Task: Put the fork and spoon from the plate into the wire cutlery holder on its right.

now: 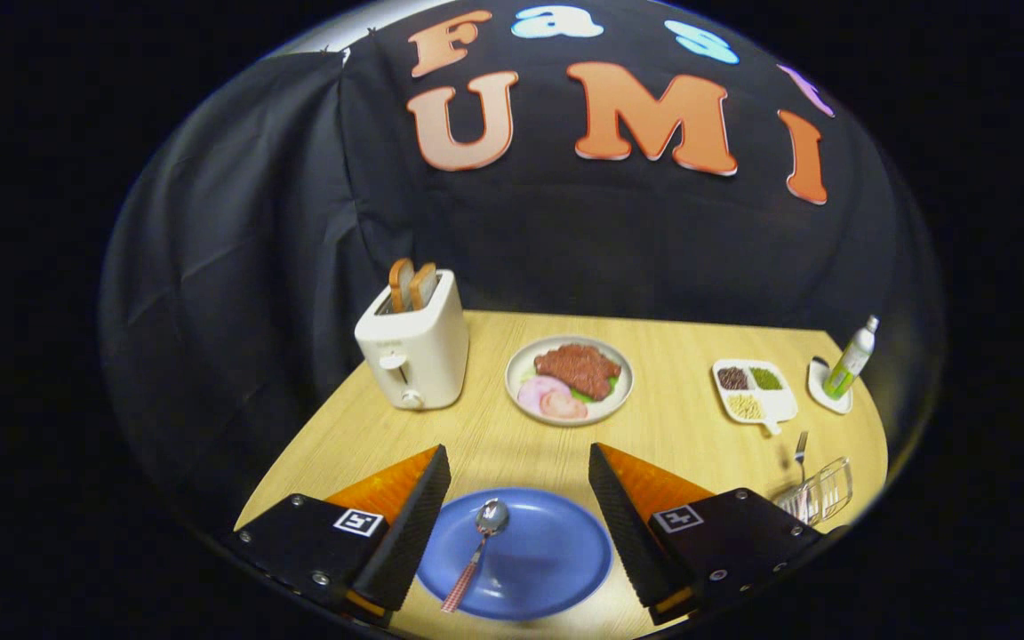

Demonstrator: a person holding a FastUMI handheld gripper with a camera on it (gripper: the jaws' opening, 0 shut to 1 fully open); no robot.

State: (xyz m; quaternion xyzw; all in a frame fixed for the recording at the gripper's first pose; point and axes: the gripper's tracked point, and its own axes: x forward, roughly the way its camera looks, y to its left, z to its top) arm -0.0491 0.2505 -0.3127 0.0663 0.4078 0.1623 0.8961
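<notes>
The gripper (519, 507) is held above the blue plate (556, 569), its fingers (410, 524) spread wide with nothing gripped. The spoon (479, 544) is seen lying on the blue plate, between the fingers. The fork (801, 449) is seen standing in the wire cutlery holder (823, 493), right of the plate. Beyond the plate, on the wooden counter (681, 427), a toaster (414, 347), a food plate (570, 380), a divided dish (754, 389) and a bottle (852, 360) are set against black cloth.

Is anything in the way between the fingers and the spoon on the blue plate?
No. The gripper is open, and the spoon lies alone on the blue plate between its fingers, nothing over it. The fork already stands in the wire holder.
</notes>
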